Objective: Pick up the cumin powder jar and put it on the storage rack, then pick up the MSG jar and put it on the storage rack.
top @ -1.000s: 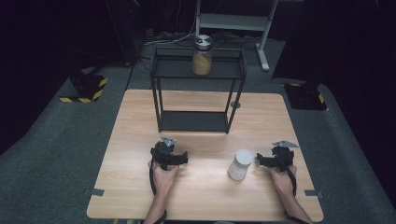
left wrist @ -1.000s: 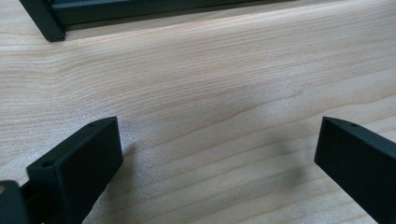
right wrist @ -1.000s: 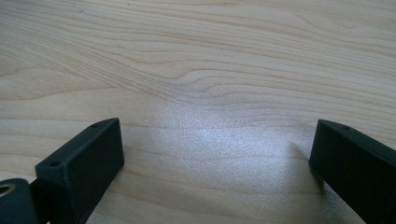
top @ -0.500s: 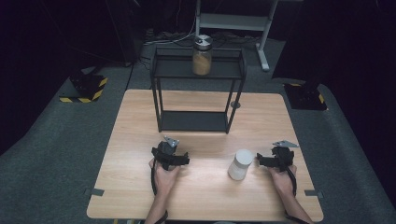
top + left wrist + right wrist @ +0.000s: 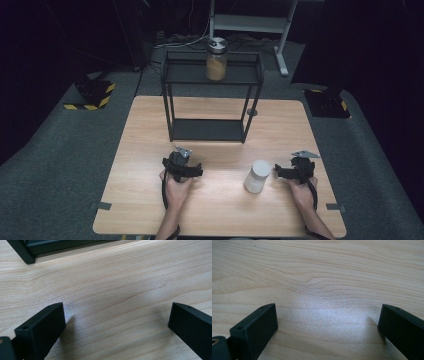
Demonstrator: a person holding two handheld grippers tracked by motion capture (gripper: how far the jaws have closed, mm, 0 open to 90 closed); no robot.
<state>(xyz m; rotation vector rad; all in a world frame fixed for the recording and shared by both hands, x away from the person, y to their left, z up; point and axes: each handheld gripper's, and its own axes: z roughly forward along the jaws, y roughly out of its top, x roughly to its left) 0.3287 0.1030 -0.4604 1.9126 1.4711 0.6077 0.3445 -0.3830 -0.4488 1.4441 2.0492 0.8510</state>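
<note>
A glass jar (image 5: 216, 60) with amber contents and a metal lid stands on the top shelf of a black two-tier rack (image 5: 210, 129) at the back middle of the wooden table (image 5: 150, 140). A white lidded container (image 5: 257, 176) stands on the table at the front right. My left gripper (image 5: 182, 164) rests low in front of the rack, held in a hand. Its jaws are open (image 5: 116, 315) over bare wood, with a foot of the rack (image 5: 25, 256) ahead. My right gripper (image 5: 293, 171) sits just right of the white container, open (image 5: 327, 315) over bare wood.
The rack's lower shelf (image 5: 207, 131) holds nothing. Grey carpet surrounds the table, with black-and-yellow floor blocks (image 5: 92, 95) at the back left and another block (image 5: 327, 102) at the back right. A metal stand (image 5: 250, 22) rises behind the table.
</note>
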